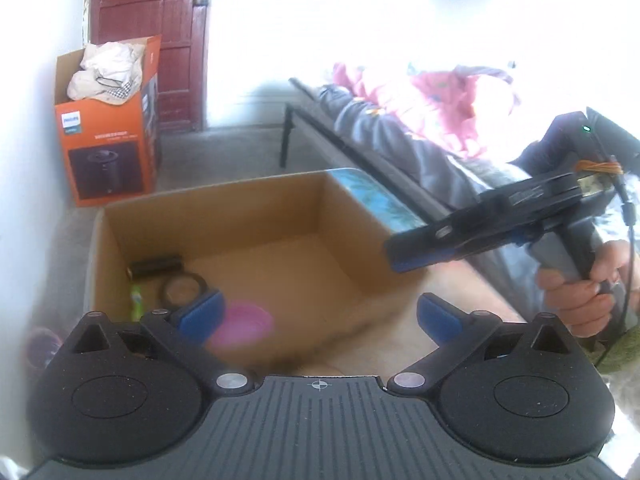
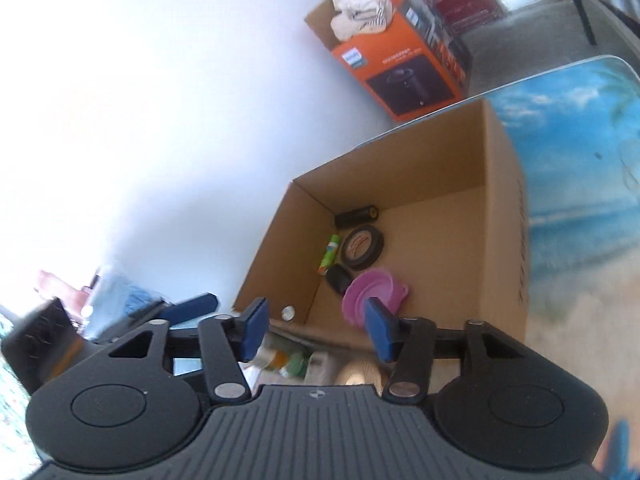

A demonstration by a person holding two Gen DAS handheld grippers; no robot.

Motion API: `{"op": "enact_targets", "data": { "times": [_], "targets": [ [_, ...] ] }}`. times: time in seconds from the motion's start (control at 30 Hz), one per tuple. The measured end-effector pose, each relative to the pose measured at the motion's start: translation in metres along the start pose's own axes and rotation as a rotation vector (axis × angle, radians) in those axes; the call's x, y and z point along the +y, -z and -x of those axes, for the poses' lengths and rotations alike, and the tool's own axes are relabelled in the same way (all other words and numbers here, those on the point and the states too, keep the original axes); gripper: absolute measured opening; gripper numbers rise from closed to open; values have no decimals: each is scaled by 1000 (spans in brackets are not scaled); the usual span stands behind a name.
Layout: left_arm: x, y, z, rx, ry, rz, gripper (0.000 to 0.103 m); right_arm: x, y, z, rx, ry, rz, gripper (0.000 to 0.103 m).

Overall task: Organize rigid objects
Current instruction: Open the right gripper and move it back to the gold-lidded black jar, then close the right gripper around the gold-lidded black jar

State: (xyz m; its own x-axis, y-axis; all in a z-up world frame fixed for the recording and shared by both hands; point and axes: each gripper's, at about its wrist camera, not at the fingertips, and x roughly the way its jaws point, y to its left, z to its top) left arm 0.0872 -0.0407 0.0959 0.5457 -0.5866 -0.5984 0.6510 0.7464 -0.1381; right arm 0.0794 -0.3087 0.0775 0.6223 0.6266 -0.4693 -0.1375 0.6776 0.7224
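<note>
Inside the open cardboard box (image 2: 496,184), along its left wall, lie the collected rigid objects: a black cylinder (image 2: 356,216) in the far corner, a roll of black tape (image 2: 363,247) just beside it, a green tube (image 2: 329,253) against the wall, a small black object (image 2: 339,278), and a pink bowl-shaped lid (image 2: 376,292) nearest the front edge. The right half of the box floor is bare, leaving open room there. The left gripper (image 1: 318,318) is poised at the near rim, its blue fingers (image 1: 202,312) spread wide with nothing between them. The right gripper (image 2: 318,330), held by a hand (image 1: 580,292), stands at the box's right-hand edge in the left wrist view; its jaws are parted and empty. The box rests on a table with a beach print (image 2: 580,160). Beyond it stands an orange Philips carton (image 1: 108,148) stuffed with cloth, near a red door (image 1: 160,20).
</note>
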Motion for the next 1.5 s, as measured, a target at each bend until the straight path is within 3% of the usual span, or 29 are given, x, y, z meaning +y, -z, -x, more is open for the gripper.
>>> {"op": "enact_targets", "data": {
  "times": [0.17,0.37,0.57,0.63,0.97,1.33,1.5],
  "targets": [
    [-19,52,-17,0,27,35,103,-13,61,30,-65,-19,-101,61],
    [-38,89,-42,32,-55,11,103,-23,104,-5,-58,85,-148,62],
    [-33,103,-56,46,-79,8,103,-8,93,-35,-106,167,-48,59],
    [-33,106,-60,37,-72,13,103,-5,89,-46,-106,190,-8,52],
    [-33,104,-76,31,-81,7,102,-8,76,-92,-6,201,52,50],
    [-53,99,-74,35,-28,-76,103,-7,83,-68,16,213,102,51],
    [-63,96,-73,39,33,-100,103,-14,91,-47,8,230,94,51]
  ]
}}
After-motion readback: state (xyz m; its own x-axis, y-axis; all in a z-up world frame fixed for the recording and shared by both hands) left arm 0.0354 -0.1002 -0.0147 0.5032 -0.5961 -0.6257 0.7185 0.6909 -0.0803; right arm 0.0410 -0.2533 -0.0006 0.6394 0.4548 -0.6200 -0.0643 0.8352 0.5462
